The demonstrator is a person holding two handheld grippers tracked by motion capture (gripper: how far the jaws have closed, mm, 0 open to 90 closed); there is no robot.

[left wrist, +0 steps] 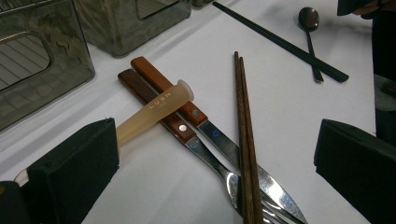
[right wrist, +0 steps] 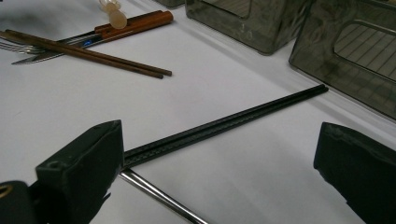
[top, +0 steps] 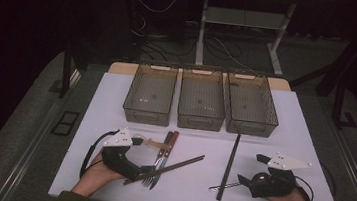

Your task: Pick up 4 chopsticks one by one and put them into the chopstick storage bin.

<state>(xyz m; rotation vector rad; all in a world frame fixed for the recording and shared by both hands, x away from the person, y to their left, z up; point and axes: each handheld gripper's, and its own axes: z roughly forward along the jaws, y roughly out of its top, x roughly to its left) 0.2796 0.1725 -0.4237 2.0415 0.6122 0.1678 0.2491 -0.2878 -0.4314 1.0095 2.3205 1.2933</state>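
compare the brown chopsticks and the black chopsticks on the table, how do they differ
Colour: the brown chopsticks look like reddish wood, the black chopsticks are dark and matte.
Pose: in the high view the brown pair lies slanted, while the black pair runs nearly straight toward the bins.
Contact: the brown pair rests across the fork and knife; the black pair lies across a spoon handle.
Both pairs lie flat, sticks together, ungripped.

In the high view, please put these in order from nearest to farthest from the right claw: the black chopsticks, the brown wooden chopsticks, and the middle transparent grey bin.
1. The black chopsticks lie just left of the right claw.
2. The brown wooden chopsticks lie farther left, across the fork and knife near the left claw.
3. The middle transparent grey bin stands farthest, at the back of the table.
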